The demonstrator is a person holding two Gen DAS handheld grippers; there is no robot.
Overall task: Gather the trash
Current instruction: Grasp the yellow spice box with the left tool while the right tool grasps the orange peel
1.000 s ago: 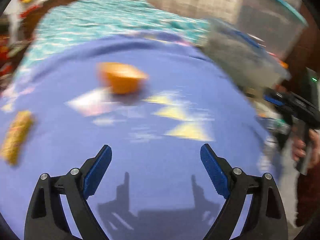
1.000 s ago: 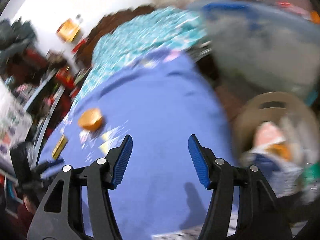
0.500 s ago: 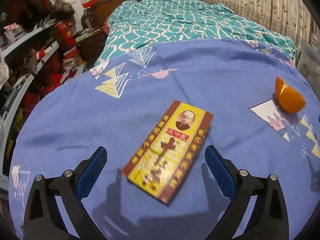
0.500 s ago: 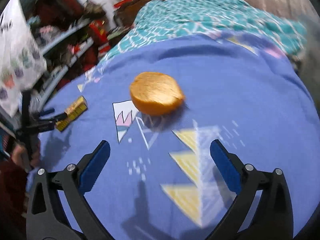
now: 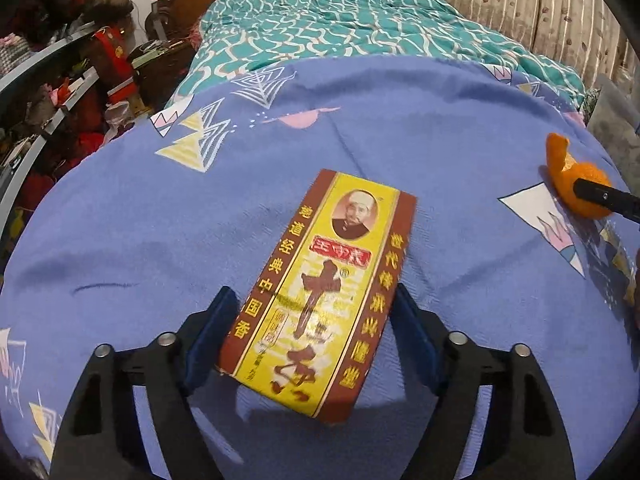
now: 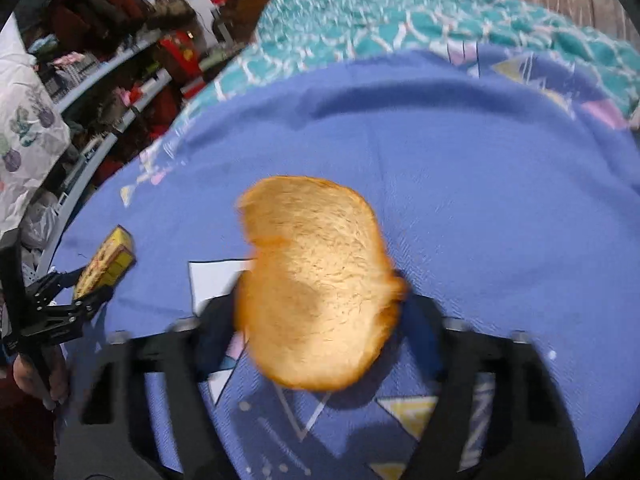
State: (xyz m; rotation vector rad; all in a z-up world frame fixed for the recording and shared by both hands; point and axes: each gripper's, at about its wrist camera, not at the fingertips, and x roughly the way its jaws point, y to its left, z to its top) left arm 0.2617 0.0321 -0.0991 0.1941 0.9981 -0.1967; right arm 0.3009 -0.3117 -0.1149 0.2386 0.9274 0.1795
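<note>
A flat yellow and brown box [image 5: 320, 288] with a portrait and red characters lies on the blue bedspread [image 5: 440, 128]. My left gripper [image 5: 314, 340] is closed on its near end, a blue pad against each long side. An orange peel [image 6: 316, 280] fills the middle of the right wrist view. My right gripper [image 6: 320, 332] has its fingers tight against both sides of the peel, though the view is blurred. In the left wrist view the peel [image 5: 576, 184] shows at the right edge with a black finger on it. The box [image 6: 106, 268] and my left gripper [image 6: 96, 288] show at the left of the right wrist view.
A teal patterned quilt [image 5: 340, 28] lies at the far end of the bed. Cluttered shelves [image 5: 60, 92] with red items stand to the left. A curtain [image 5: 520, 0] hangs at the back right.
Both grippers have moved forward and closed: the left one around the box's near end, the right one around the orange peel. Half a second ago both stood wide open short of them.
</note>
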